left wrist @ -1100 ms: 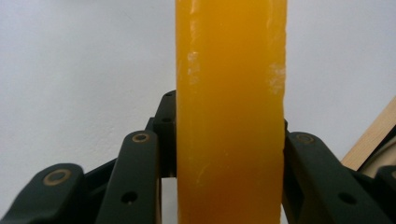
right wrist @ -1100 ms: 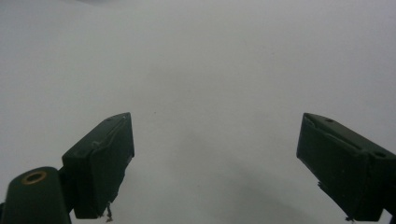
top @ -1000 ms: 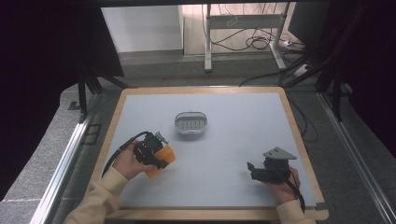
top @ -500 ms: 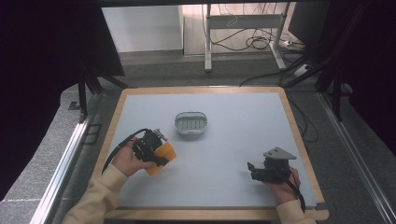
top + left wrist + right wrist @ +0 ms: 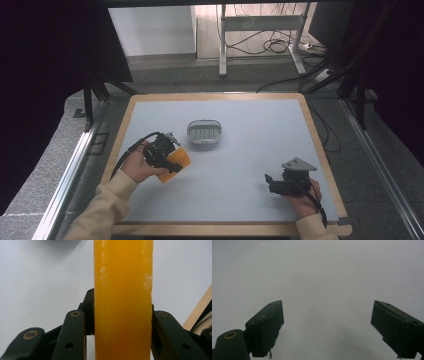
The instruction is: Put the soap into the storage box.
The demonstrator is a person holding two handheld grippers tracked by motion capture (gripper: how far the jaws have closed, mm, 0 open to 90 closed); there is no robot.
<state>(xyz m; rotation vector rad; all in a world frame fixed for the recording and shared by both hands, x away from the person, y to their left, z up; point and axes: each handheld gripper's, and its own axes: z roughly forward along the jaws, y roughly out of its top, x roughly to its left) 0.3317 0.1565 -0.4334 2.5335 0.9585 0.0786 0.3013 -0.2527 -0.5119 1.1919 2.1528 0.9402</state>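
L gripper (image 5: 169,161) clamps orange block (image 5: 175,165), near table's left edge (image 5: 119,145).

1. I am wearing cream sleeves (image 5: 107,200) with ribbed cuffs.
2. My left gripper (image 5: 172,161) is showing black, with a black cable (image 5: 131,150) looping off it.
3. My right gripper (image 5: 270,181) is carrying a grey three-cornered plate (image 5: 298,164).
4. Brass-ringed screws (image 5: 75,313) are dotting my black jaw links.

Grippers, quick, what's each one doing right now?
Left gripper: tongs shut on the orange block.
Right gripper: tongs open, holding nothing, over the table.
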